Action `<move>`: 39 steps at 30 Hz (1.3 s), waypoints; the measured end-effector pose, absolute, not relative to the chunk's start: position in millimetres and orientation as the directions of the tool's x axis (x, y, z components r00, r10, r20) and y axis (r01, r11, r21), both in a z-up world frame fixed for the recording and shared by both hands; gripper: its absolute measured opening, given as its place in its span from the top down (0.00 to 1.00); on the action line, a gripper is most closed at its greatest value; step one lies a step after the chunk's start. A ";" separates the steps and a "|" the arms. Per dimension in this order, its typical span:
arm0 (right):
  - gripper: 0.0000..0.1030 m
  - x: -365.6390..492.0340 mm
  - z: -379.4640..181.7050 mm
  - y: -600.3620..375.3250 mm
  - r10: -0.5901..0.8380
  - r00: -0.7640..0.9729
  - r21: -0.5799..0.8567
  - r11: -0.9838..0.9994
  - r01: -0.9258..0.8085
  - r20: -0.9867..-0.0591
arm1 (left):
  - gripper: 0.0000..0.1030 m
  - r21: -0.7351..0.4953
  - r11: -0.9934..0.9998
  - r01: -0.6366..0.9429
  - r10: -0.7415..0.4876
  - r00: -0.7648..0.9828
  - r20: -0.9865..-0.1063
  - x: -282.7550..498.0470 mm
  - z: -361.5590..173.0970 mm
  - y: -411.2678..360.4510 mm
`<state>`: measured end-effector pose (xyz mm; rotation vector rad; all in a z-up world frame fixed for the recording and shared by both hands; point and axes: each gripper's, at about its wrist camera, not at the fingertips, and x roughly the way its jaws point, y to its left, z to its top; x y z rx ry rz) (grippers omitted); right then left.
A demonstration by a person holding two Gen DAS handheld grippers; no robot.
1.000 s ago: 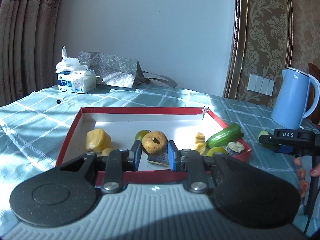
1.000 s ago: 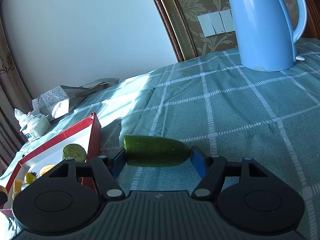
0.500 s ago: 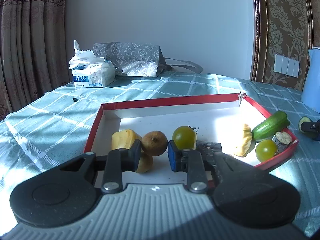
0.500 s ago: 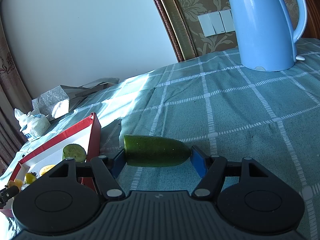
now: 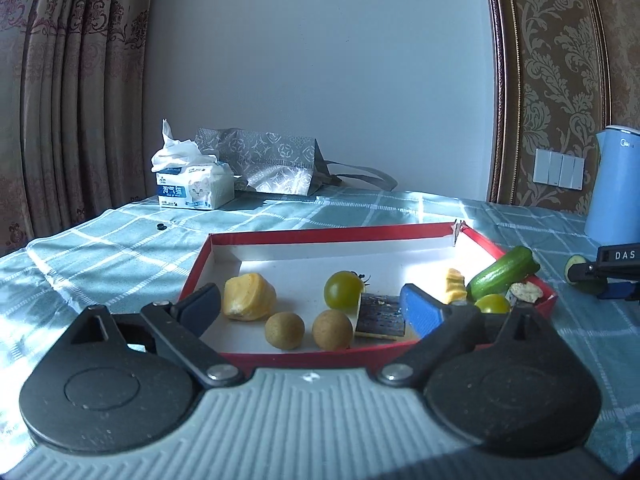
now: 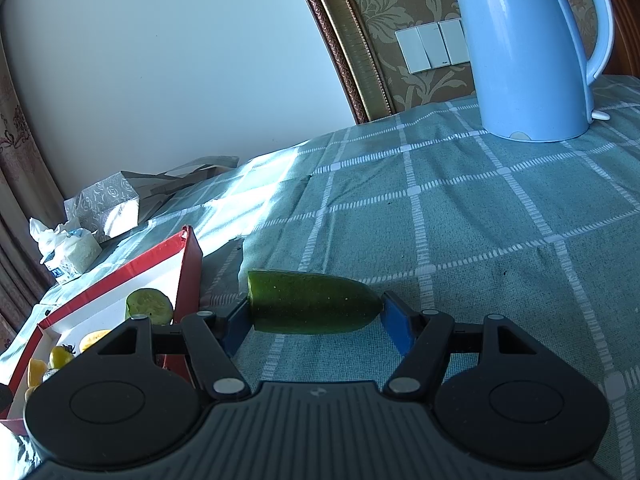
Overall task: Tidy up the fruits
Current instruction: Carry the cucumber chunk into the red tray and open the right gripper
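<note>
A red tray (image 5: 320, 236) with a white floor holds a yellow chunk (image 5: 248, 296), a green tomato (image 5: 343, 289), a long cucumber half (image 5: 504, 272) and two brown round fruits (image 5: 284, 330). My left gripper (image 5: 310, 308) hangs over the tray's near edge. Its jaws are opening wide; both brown fruits lie between them on the floor, untouched by the pads. My right gripper (image 6: 318, 322) is shut on a short cucumber piece (image 6: 312, 302), held end to end just right of the tray (image 6: 188, 264). The left wrist view shows this gripper (image 5: 612, 276) at the far right.
A blue kettle (image 6: 528, 52) stands on the checked cloth behind the right gripper. A tissue box (image 5: 196, 190) and a grey paper bag (image 5: 272, 164) sit at the table's far side. Curtains hang at the left. A dark card (image 5: 380, 316) lies in the tray.
My left gripper, earlier shut on a brown fruit, has opened wide and the fruit now rests in the tray beside another. The right gripper and its cucumber piece have not moved.
</note>
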<state>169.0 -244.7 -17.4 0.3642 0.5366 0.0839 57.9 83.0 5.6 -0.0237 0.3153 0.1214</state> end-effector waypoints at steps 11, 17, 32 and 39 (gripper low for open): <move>0.33 168.9 -15.4 -246.2 0.160 0.864 0.369 0.929 0.032 -0.477 | 0.00 0.066 0.971 -0.230 0.237 0.885 -0.400 29.4 -0.9 53.2; 0.33 162.3 -10.1 -243.2 0.163 0.882 0.359 0.933 0.007 -0.442 | 0.00 0.086 0.965 -0.247 0.257 0.837 -0.482 43.4 -7.0 56.2; 0.33 144.9 9.6 -221.7 0.205 0.915 0.330 0.940 -0.085 -0.347 | 0.00 -0.007 0.967 -0.254 0.202 0.785 -0.585 62.1 -15.2 76.8; 0.33 151.3 31.6 -167.3 0.274 0.900 0.224 0.953 -0.206 -0.338 | 0.00 0.011 0.959 -0.284 0.240 0.789 -0.565 59.3 -13.1 75.2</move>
